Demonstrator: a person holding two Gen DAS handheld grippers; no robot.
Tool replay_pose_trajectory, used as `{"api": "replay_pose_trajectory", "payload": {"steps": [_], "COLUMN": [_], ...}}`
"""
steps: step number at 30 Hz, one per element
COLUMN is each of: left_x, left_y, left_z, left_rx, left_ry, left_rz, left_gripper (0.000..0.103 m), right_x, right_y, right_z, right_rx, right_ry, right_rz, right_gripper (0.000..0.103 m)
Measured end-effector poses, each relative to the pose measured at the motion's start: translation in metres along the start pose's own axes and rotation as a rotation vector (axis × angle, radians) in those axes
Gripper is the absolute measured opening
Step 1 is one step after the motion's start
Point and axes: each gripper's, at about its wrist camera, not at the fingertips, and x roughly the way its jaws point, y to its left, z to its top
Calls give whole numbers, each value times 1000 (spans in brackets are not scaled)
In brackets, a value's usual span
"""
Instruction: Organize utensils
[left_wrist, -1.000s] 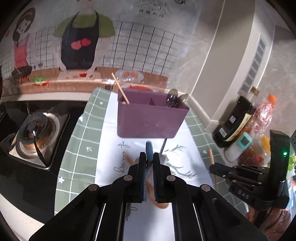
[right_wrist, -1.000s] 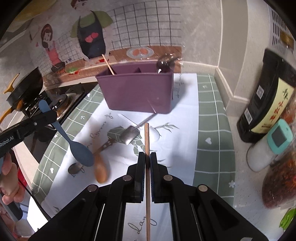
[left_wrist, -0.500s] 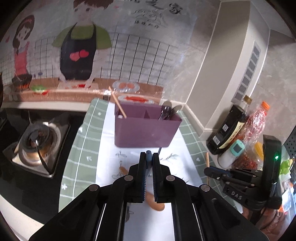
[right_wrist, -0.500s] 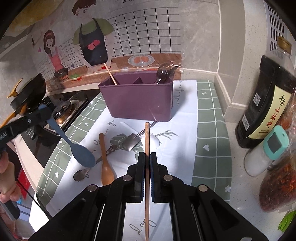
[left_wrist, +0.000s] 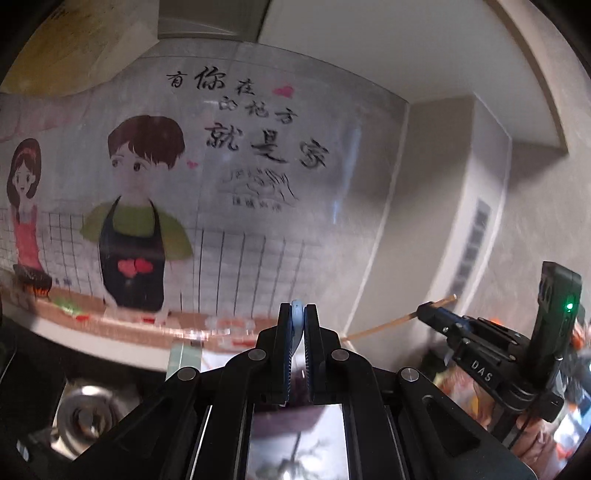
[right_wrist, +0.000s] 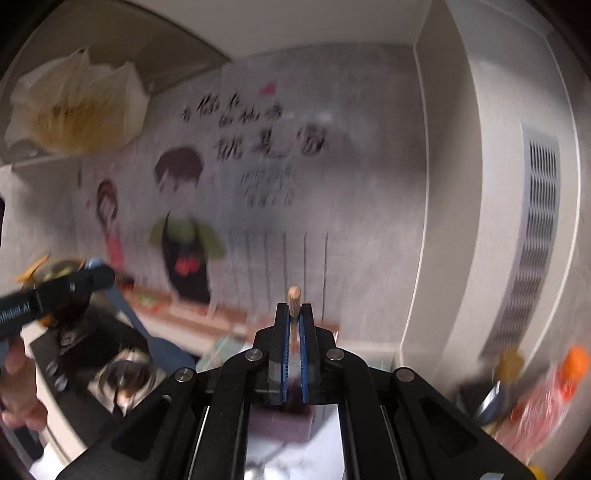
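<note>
My left gripper (left_wrist: 297, 314) is shut on the handle of a blue spoon (left_wrist: 297, 305), held up in front of the wall. From the right wrist view the same spoon (right_wrist: 136, 325) hangs bowl-down from the left gripper (right_wrist: 99, 277) above the stove. My right gripper (right_wrist: 294, 314) is shut on a wooden chopstick (right_wrist: 294, 295), whose end pokes out past the pads. In the left wrist view that chopstick (left_wrist: 384, 325) slants leftward out of the right gripper (left_wrist: 424, 309). The purple utensil caddy (right_wrist: 280, 421) shows only as a strip low between the fingers.
A gas burner (left_wrist: 85, 417) and a dark pan (right_wrist: 55, 269) lie to the left. Bottles and an orange-capped packet (right_wrist: 569, 369) crowd the right corner by the wall. A person's hand (right_wrist: 18, 398) grips the left tool. The cartoon-decorated wall (left_wrist: 221, 184) stands close ahead.
Both grippers have risen and tipped upward with the spoon and the chopstick still clamped. The caddy and the mat have slid to the bottom of both views.
</note>
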Motion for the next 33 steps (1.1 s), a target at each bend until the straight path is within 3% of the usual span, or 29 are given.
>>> {"api": "replay_pose_trajectory", "payload": {"steps": [6, 12, 26, 31, 33], "left_x": [61, 104, 145, 167, 171], "left_y": [42, 60, 71, 80, 85], "left_z": [0, -19, -42, -64, -74], "left_rx": [-81, -111, -124, -150, -168], "left_ry": [56, 102, 174, 272, 317], "left_rz": [-2, -8, -29, -20, -14], "left_gripper": [6, 6, 6, 8, 13], "right_x": [63, 89, 110, 149, 161], "right_y": [-5, -9, 0, -7, -10], "right_z": [0, -21, -23, -51, -65], "right_rx": [37, 53, 28, 75, 95], "right_ry": [95, 171, 139, 268, 331], "right_rz": [-1, 3, -43, -3, 20], "right_gripper": [4, 4, 4, 5, 10]}}
